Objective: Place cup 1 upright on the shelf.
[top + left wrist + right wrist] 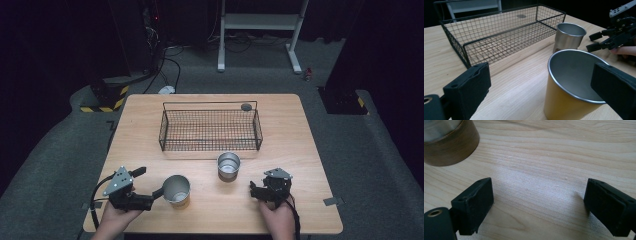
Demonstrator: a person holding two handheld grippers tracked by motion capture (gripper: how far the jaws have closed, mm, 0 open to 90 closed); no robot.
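Yellow-sided metal cup (571,85) stands upright near the front edge of the wooden table (300,130), left of centre. In the left gripper view its open rim lies partly between the two black jaws: one jaw stands just off the far side of the wall, the other well clear on the near side, with no contact visible.

Left gripper (150,186) state: jaws spread wide, holding nothing, aimed at the cup from its left. Judged step: approach to grasp, not yet closed.

Second cup (228,165), plain steel with a brown base band, stands upright just in front of the wire basket (210,131) and right of the yellow-sided cup, apart from it. In the right gripper view its base (449,142) appears at the upper left, outside the jaws.

Right gripper (256,191) state: jaws wide open over bare wood, holding nothing, sited near the front right of the table and close to the second cup.

The basket stands empty at mid-table, behind both cups. A small dark disc (246,106) lies on the table at the basket's rear right corner.

Next move, as judged: advance the left gripper until the cup wall sits squarely between both pads, then close. The cup is thin-walled and light; an off-centre closure may tip or push it. Keep it upright when lifting toward the basket.
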